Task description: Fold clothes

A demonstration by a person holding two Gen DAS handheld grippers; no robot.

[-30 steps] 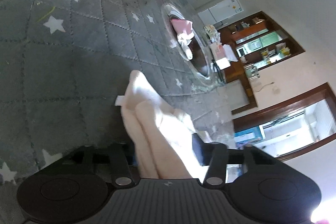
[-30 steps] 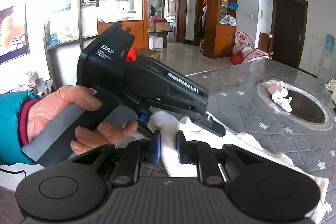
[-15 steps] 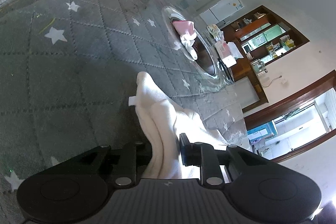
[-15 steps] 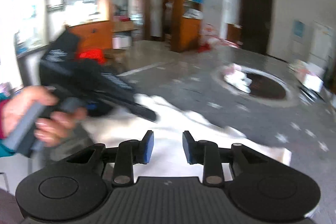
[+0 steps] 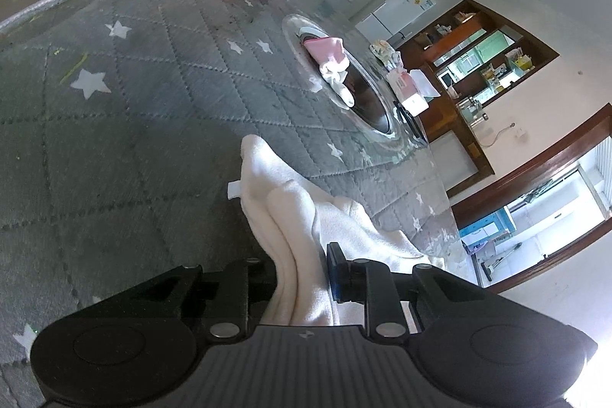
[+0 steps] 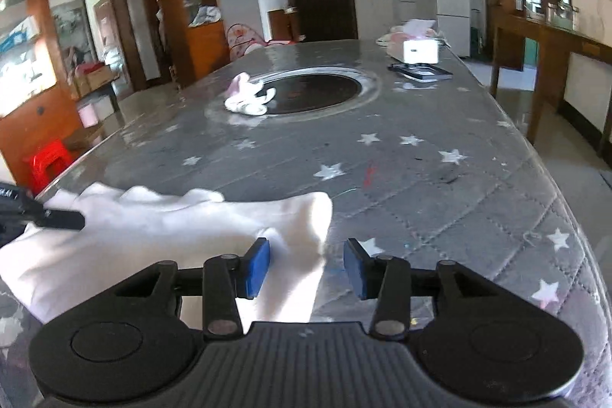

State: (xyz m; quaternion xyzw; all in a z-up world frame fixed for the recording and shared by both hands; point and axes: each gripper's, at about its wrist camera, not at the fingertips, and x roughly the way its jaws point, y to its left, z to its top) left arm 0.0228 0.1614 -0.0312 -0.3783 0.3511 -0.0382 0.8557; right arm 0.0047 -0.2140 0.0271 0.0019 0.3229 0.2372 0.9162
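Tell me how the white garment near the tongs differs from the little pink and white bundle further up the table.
The white garment is large, spread long and plain cream; the pink-and-white bundle is small, bunched and two-coloured. The garment lies at the near table edge, clamped by the left tongs; the bundle sits untouched on the round inset's rim. Both are soft cloth.

Cream-white garment [image 5: 290, 217] on a grey quilted table cover [image 5: 134, 125] (white stars); blue pads [image 6: 257, 268].

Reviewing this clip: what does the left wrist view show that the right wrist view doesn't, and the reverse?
Left wrist only: the left gripper clamped on a bunched fold of the white garment.
Right wrist only: the right gripper, jaws just opening, pads clear of the cloth; a red stool.
Both: the garment, the star-patterned table cover, the pink-and-white cloth.
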